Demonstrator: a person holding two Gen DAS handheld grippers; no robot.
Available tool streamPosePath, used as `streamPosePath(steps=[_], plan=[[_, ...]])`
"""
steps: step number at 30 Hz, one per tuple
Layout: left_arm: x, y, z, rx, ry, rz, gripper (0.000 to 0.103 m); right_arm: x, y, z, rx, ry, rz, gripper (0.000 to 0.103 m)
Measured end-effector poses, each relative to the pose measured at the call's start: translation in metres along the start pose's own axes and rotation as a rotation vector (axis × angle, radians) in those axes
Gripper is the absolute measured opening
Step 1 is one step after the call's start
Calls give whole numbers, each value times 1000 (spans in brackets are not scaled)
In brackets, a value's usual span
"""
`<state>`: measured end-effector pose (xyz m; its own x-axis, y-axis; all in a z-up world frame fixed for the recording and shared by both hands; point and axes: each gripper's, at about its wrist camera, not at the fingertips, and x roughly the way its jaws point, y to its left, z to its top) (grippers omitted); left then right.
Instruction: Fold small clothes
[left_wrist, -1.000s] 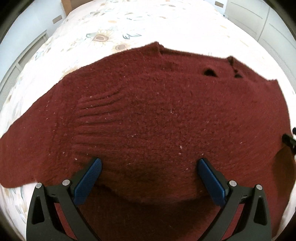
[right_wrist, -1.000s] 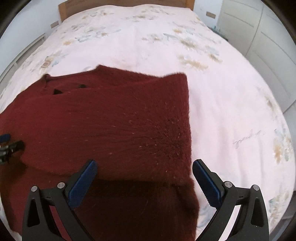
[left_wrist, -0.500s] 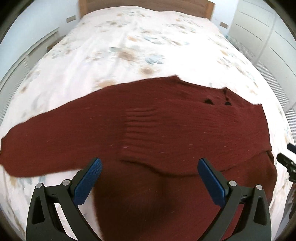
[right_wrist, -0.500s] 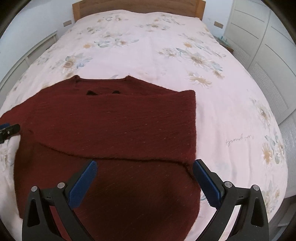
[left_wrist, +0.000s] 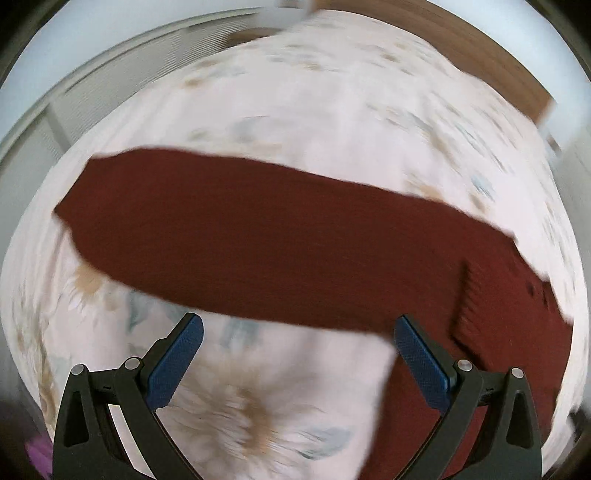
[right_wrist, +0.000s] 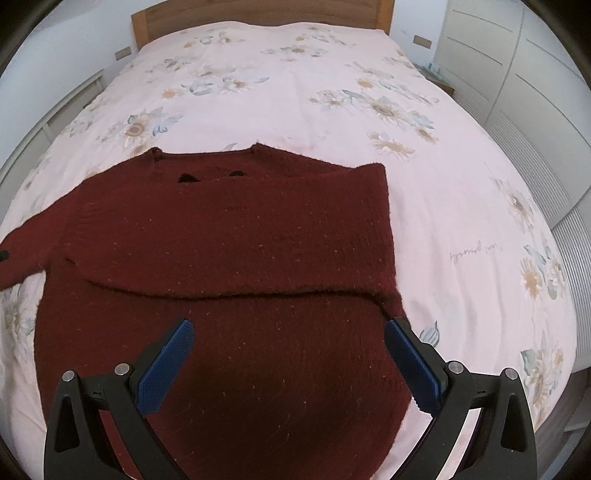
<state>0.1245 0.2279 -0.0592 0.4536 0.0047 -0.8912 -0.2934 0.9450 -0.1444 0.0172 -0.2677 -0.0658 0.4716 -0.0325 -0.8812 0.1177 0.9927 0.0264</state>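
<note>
The sweater (right_wrist: 229, 266) lies flat on the bedspread (right_wrist: 461, 206) right under your right gripper (right_wrist: 290, 363), filling the lower and middle part of the right wrist view. Your right gripper's jaws stand wide apart with nothing between them; the blue pads (right_wrist: 164, 369) hang over the lower body of the knit, and the right-hand pad sits at the garment's right edge. Just beyond the pads, a sleeve is folded across the chest, and its lower edge makes a dark line running left to right through the middle of the frame. Further up you see the neckline (right_wrist: 207, 160) with two small dark gaps below it. At the far left edge of that view the other sleeve (right_wrist: 22, 254) stretches out over the bedspread.

In the left wrist view, which is blurred, your left gripper (left_wrist: 299, 360) is also spread wide and holds nothing; floral bedspread shows between its pads. Past them the outstretched sleeve (left_wrist: 240, 236) runs as a broad dark red band from the upper left toward the lower right, where it meets the body of the sweater.

Farthest off, the wooden headboard (right_wrist: 258, 13) sits at the top of the right wrist view, with white wardrobe doors (right_wrist: 517, 66) in the upper right.
</note>
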Motion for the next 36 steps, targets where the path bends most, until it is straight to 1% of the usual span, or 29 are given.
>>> streamPosePath(steps=[2,5,8,9,11,13,16,18,19,20,21,22,23,24,26,31,33,36], plan=[[2,28,8,-103,7,10,102,0,1,-1,-1,2,-7,103],[8,66,18,-227,15,33,102,2,2,-1,-1,6,-11,103],[18,97,22,-334,31,59,102,4,4,0,-8,13,-16,103],[21,106,23,-351,42,45,102,5,4,1,-10,15,-19,103],[33,118,28,-400,62,46,102,8,4,1,-16,21,-26,103],[40,127,32,-418,74,71,102,10,5,3,-18,26,-29,103],[45,134,38,-412,76,114,102,13,8,5,-29,28,-30,103],[46,137,42,-404,78,115,101,15,10,6,-33,28,-31,103],[46,138,43,-395,74,106,99,15,10,7,-33,28,-29,103],[46,138,45,-380,64,101,85,16,10,7,-33,26,-27,103],[44,139,45,-363,53,111,61,16,10,7,-32,24,-25,103],[40,140,46,-343,41,121,49,17,10,7,-33,23,-23,103],[35,141,46,-320,28,105,30,18,10,7,-32,24,-21,103],[32,142,47,-302,23,81,15,18,10,6,-34,24,-17,103],[23,137,48,-265,22,51,13,18,9,6,-36,25,-15,103],[-8,112,54,-125,-7,24,12,16,3,4,-25,14,-11,103],[-22,95,57,-85,-20,-11,12,14,0,4,-15,6,-7,103],[-45,63,51,-11,-25,-59,12,12,-5,3,-6,-6,-1,103]])
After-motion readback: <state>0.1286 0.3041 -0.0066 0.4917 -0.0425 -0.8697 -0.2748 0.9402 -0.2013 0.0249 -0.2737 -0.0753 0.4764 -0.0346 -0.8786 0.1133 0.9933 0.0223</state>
